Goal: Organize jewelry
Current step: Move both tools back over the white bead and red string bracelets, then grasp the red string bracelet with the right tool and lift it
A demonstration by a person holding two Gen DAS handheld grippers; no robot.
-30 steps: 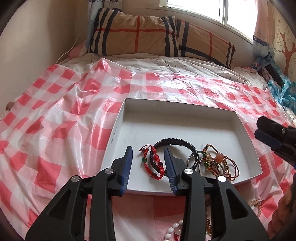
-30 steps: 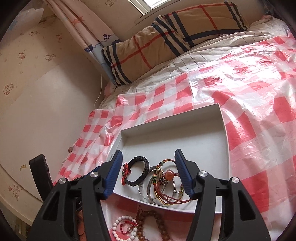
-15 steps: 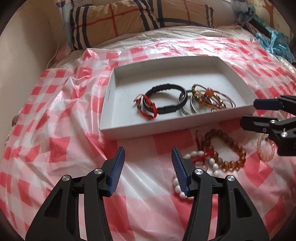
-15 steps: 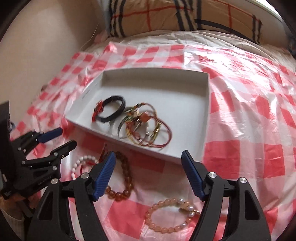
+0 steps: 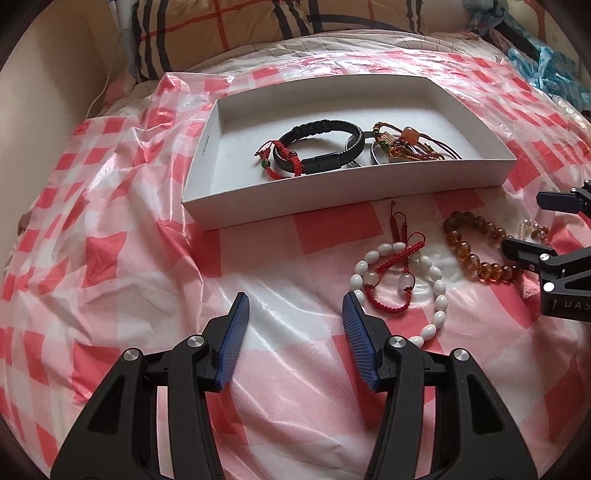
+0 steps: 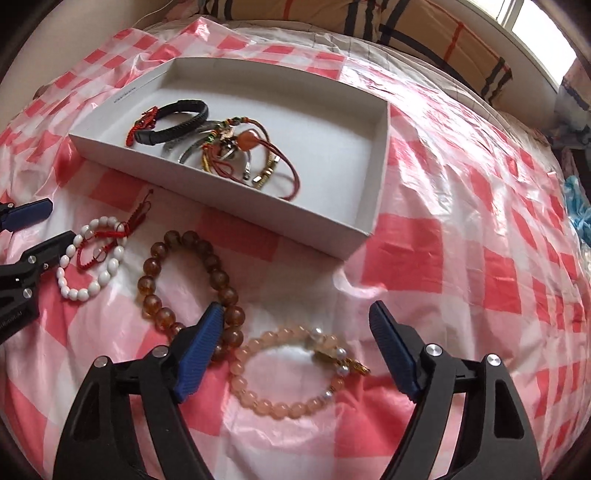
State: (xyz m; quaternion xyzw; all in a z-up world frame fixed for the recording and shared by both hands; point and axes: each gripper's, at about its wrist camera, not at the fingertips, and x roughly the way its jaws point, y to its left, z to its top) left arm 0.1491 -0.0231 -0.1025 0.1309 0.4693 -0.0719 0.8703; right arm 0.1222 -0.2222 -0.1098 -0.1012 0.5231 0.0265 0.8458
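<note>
A white tray (image 5: pixel 207 147) (image 6: pixel 369 184) on the bed holds a black bracelet (image 5: pixel 321 129) (image 6: pixel 184 110), a red cord bracelet (image 5: pixel 280 162) and several tangled bangles (image 6: pixel 236 147). On the sheet in front of it lie a white bead bracelet with red cord (image 5: pixel 402 280) (image 6: pixel 92 258), an amber bead bracelet (image 5: pixel 476 247) (image 6: pixel 184 280) and a peach bead bracelet (image 6: pixel 288 373). My left gripper (image 5: pixel 295 306) is open and empty, just left of the white beads. My right gripper (image 6: pixel 295 317) is open and empty, straddling the peach bracelet.
A red and white checked plastic sheet (image 5: pixel 110 258) covers the bed. A plaid pillow (image 5: pixel 229 26) lies at the head by the wall. Blue plastic (image 5: pixel 554 66) sits at the far right edge.
Both grippers have pulled back from over the tray and tilted down toward the loose bracelets in front of it. The right gripper now straddles the peach bracelet. Both stay open.
</note>
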